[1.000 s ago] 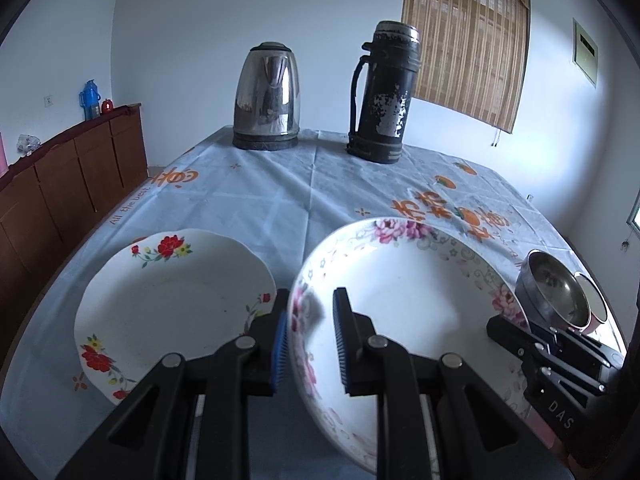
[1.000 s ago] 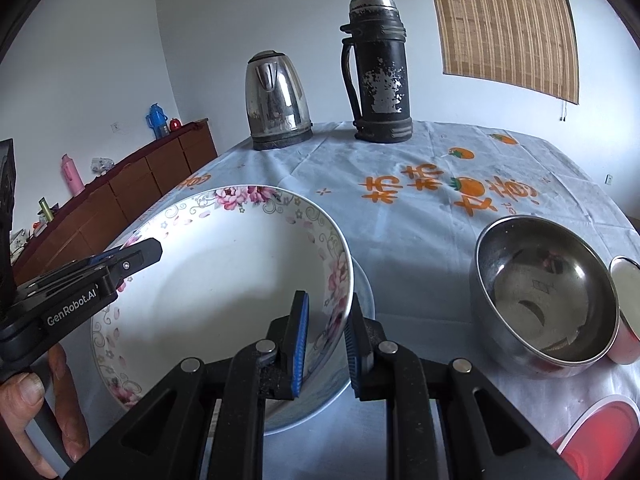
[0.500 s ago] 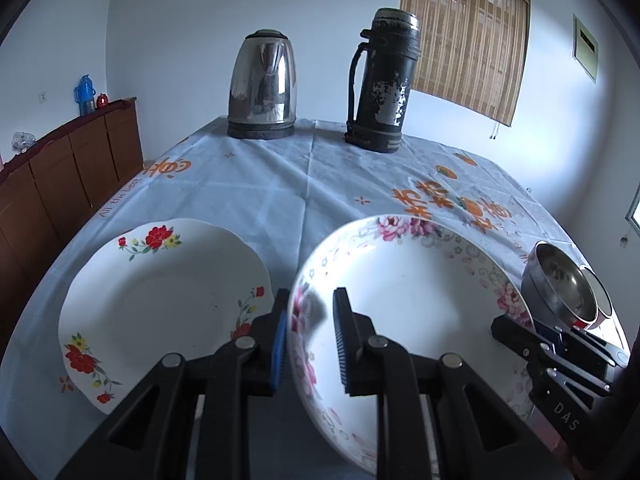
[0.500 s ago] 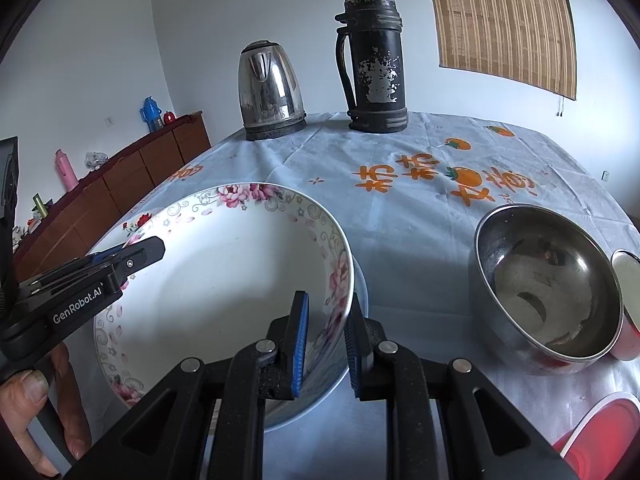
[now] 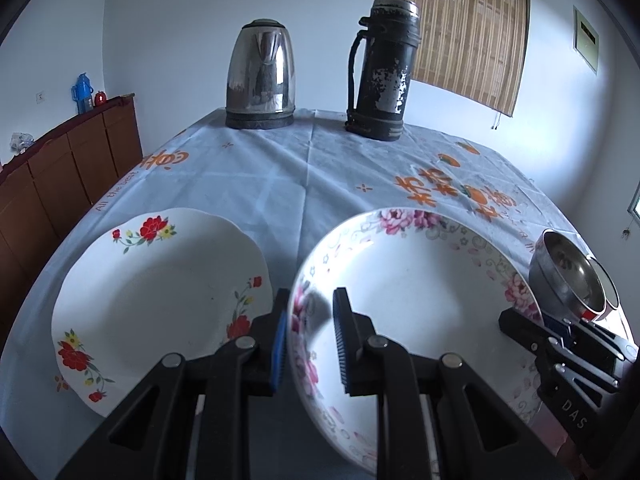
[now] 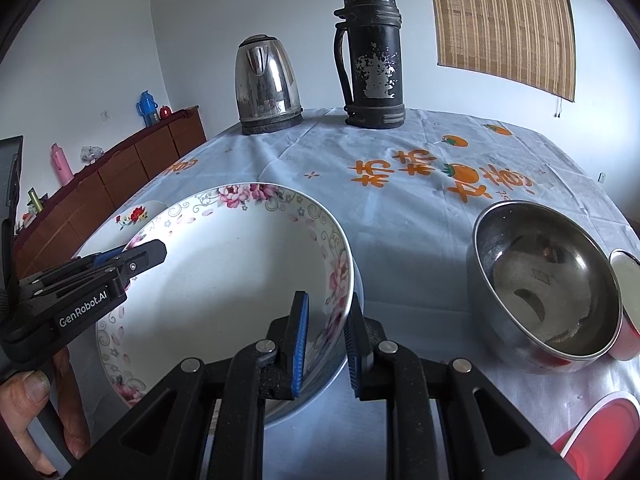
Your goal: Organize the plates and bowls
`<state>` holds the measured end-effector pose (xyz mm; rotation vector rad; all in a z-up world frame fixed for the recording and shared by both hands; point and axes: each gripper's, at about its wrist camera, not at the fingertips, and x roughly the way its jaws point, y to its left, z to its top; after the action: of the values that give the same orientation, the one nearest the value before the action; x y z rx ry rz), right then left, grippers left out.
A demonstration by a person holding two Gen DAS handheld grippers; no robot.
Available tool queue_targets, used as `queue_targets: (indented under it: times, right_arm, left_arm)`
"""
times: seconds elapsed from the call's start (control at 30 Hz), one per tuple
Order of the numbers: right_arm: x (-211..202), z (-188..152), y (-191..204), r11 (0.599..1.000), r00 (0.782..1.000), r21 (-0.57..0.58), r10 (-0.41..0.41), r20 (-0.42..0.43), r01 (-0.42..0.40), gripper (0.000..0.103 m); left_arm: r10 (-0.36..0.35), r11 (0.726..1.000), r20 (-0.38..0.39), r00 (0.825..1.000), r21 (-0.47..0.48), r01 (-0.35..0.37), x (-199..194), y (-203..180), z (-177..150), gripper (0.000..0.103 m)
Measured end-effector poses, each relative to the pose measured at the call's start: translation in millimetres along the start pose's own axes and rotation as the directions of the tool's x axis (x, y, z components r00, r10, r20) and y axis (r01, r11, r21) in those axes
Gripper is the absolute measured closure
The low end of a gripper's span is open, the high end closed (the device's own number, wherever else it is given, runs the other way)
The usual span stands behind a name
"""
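Looking like a home dining room. Sitting on a table under a pale blue tablecloth [image 5: 280, 176] with orange printed fruit and lettering: a steel electric kettle [image 5: 261, 74], a worn black thermos flask [image 5: 382, 68], flowered china plates [image 5: 160, 292] and a steel bowl [image 6: 544, 284]. Running along the left wall, a low wooden sideboard [image 5: 68, 168] carrying small flasks and household odds and ends. Hanging over the window on the plain white wall, a bamboo blind [image 5: 464, 28].
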<state>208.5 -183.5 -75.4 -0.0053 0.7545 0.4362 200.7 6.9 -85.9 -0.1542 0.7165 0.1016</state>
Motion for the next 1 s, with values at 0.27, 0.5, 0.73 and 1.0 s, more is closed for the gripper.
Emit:
queue_targets:
  times: [0.27, 0.5, 0.73, 1.0]
  right_arm:
    - [0.7, -2.4, 4.3, 0.999, 1.0, -0.034, -0.022, 0.0, 0.022, 0.084]
    - [1.1, -2.2, 6.0, 0.998, 1.0, -0.048, -0.031, 0.0, 0.031, 0.084]
    - [0.0, -1.8, 7.1, 0.998, 0.999, -0.046, -0.038, 0.006, 0.038, 0.084]
    - [-1.1, -2.3, 7.8, 0.998, 0.999, -0.048, -0.041, 0.008, 0.042, 0.084]
  left_arm:
    - [0.011, 1.0, -0.02, 1.0, 0.01, -0.011, 5.3, 0.7, -3.2, 0.085]
    - [0.025, 0.999, -0.01, 1.0, 0.025, -0.024, 5.0, -1.1, -4.1, 0.085]
    - [0.027, 0.999, -0.006, 1.0, 0.036, -0.027, 5.3, -1.5, -5.5, 0.084]
    - [0.025, 0.999, -0.007, 1.0, 0.035, -0.025, 5.9, -1.6, -5.7, 0.084]
